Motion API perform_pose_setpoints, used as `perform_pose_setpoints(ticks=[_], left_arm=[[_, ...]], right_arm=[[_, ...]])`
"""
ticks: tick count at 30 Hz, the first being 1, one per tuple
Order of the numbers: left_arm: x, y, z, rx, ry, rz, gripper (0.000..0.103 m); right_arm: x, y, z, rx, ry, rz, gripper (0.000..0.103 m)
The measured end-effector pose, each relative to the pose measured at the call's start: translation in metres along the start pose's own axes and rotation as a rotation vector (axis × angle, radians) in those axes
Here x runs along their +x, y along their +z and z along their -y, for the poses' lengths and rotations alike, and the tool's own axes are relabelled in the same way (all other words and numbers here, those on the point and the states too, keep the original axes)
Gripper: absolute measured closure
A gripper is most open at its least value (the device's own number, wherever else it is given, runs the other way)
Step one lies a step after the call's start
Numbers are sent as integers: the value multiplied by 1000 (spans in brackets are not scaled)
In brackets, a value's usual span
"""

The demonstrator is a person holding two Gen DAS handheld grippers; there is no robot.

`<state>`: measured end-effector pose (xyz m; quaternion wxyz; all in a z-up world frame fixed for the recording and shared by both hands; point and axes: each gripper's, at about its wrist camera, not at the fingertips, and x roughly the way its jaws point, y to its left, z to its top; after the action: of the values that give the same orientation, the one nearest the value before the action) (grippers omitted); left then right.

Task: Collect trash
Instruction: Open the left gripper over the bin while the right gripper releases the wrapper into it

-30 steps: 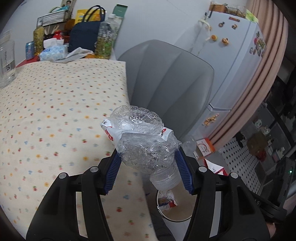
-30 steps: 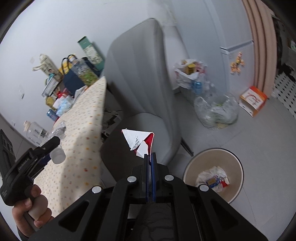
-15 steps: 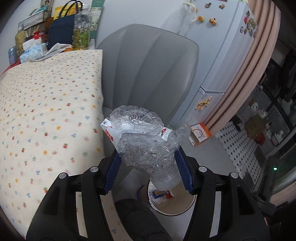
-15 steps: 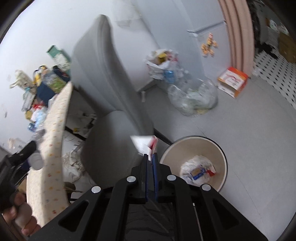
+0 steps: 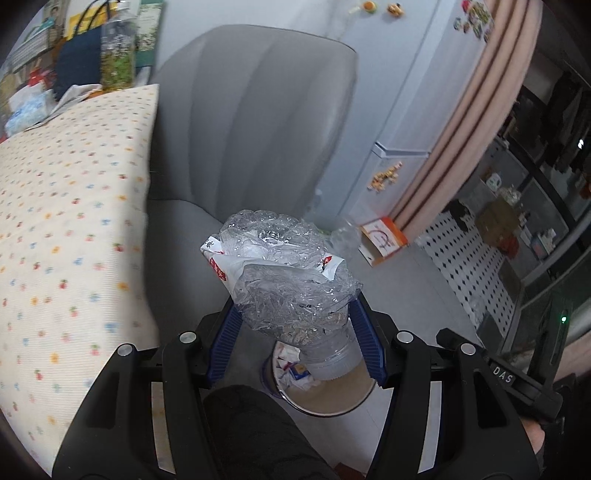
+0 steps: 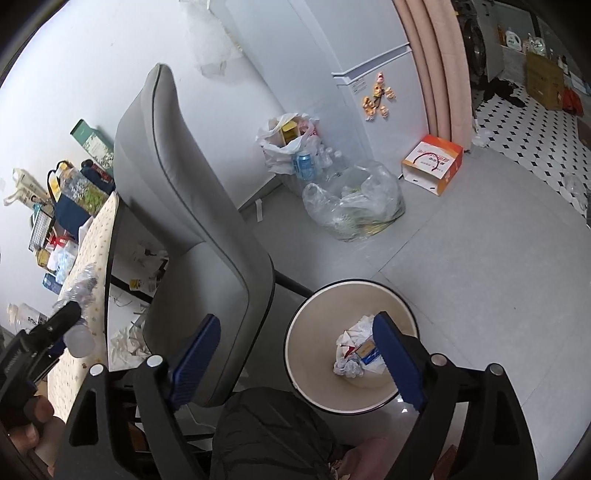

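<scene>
Above a round cream wastebasket point(image 6: 295, 354) already holding crumpled paper scraps point(image 6: 356, 354), the right gripper point(image 6: 299, 363) is opening with nothing between its jaws, while the left gripper point(image 5: 295, 341) clamps a crushed clear plastic bottle point(image 5: 288, 284) not yet dropped.

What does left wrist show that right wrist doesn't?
Left wrist only: the crushed plastic bottle up close, clamped in the left hand-held gripper, and fridge-top magnets.
Right wrist only: floor trash bags, the right hand-held gripper opening with nothing between its jaws.
Both: grey chair, trash bin, orange box.
</scene>
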<state>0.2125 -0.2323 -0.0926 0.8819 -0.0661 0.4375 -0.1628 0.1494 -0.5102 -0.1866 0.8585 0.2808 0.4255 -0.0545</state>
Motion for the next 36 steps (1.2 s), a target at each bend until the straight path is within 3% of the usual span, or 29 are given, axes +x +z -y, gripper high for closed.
perform_pose_setpoints(ticks=[10,12,13,17,22,36], left_arm=[[37,-4,58,87,-102,-107,42],[42,-5,70,110,-148,-129,10],[43,-6,74,123,-156,-125,6],[41,-9,83,167,-144,-116,6],[36,-8,72,127,-136,-125,6],[-12,1,32,69,-98,-26,6]], right_arm=[[-31,12,42,67,-33,70,18],[-37,13,50,80,-41,80,18],[-40,12,54,86,-43,84,18],[-42,9,65,102,-47,84,18],[-38,5,68,113,-35,72,18],[-53,9,25,40,-4,87,17]])
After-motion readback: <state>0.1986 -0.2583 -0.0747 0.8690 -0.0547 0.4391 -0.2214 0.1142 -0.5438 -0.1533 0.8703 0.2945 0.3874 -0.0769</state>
